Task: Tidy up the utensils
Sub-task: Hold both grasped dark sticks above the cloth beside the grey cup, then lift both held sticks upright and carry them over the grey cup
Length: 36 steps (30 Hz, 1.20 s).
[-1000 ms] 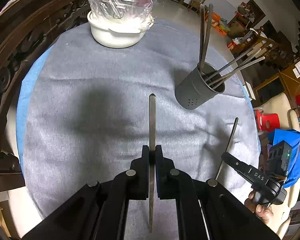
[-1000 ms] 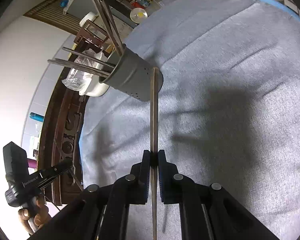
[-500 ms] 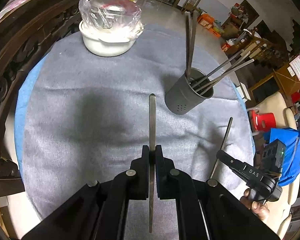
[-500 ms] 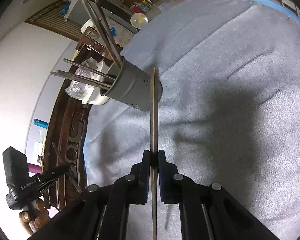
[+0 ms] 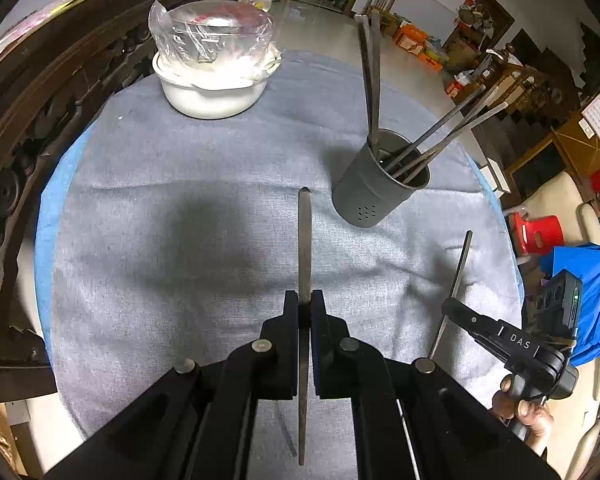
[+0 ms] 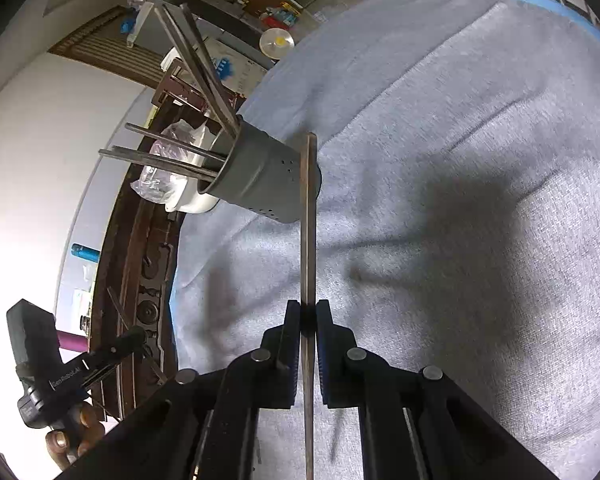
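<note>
Utensils are being sorted, and two are not yet stowed. Left gripper [image 5: 305, 304] is clamping one flat metal utensil [image 5: 305, 240] narrowly between its jaws, above the grey cloth [image 5: 180, 240]. Right gripper [image 6: 308, 314] is pinching a second flat utensil [image 6: 309, 216] the same way, its tip pointing toward the dark holder [image 6: 260, 178]. That holder [image 5: 380, 188] is standing at the far right, already carrying several long utensils. A white bowl [image 5: 212, 92] is sitting far left.

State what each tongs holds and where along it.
Left tongs clamp a flat metal utensil near mid-length. Right tongs clamp another metal utensil, also near mid-length.
</note>
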Available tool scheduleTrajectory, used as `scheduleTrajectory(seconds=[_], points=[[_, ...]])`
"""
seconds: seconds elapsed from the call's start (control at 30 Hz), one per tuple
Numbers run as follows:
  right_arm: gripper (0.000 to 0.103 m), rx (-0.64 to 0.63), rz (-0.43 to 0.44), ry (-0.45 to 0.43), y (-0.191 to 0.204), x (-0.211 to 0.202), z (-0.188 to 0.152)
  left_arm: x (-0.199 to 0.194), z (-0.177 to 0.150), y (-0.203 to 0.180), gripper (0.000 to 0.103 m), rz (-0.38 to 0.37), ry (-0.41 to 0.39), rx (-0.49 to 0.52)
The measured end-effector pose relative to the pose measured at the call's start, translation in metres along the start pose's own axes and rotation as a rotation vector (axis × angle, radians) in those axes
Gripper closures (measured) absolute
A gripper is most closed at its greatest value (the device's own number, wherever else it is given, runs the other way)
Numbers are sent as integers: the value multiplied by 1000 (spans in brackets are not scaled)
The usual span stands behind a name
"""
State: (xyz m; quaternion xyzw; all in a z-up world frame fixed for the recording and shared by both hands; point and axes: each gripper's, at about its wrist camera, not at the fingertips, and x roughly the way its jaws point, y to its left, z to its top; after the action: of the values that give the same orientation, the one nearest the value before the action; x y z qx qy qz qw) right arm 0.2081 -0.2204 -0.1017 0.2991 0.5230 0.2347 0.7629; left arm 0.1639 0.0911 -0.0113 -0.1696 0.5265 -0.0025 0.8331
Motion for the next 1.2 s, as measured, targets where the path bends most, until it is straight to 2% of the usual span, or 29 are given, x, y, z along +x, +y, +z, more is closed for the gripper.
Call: scheduleTrajectory(seconds=[0.27,0.47,0.67,0.77,0.97,1.2], points=[[94,11,11,-1,-5,-1,0,2,0,-5,98,11,0,14],[94,21,21,-12,-5,-2,2,-1,3,-4,98,-18,1,-3],[94,23,45,-86,3,-17,15,-15,18,2,98,-52,-53,-56],[94,41,65,-156,7,-30,26,-25,28,5,98,-77,-103,-99],[94,117,109,-349,12,-63,65,-47,54,4,98,-116,-230,-188],[94,153,96,-540,23,-86,114,-75,89,-17,98,-96,-461,-215]])
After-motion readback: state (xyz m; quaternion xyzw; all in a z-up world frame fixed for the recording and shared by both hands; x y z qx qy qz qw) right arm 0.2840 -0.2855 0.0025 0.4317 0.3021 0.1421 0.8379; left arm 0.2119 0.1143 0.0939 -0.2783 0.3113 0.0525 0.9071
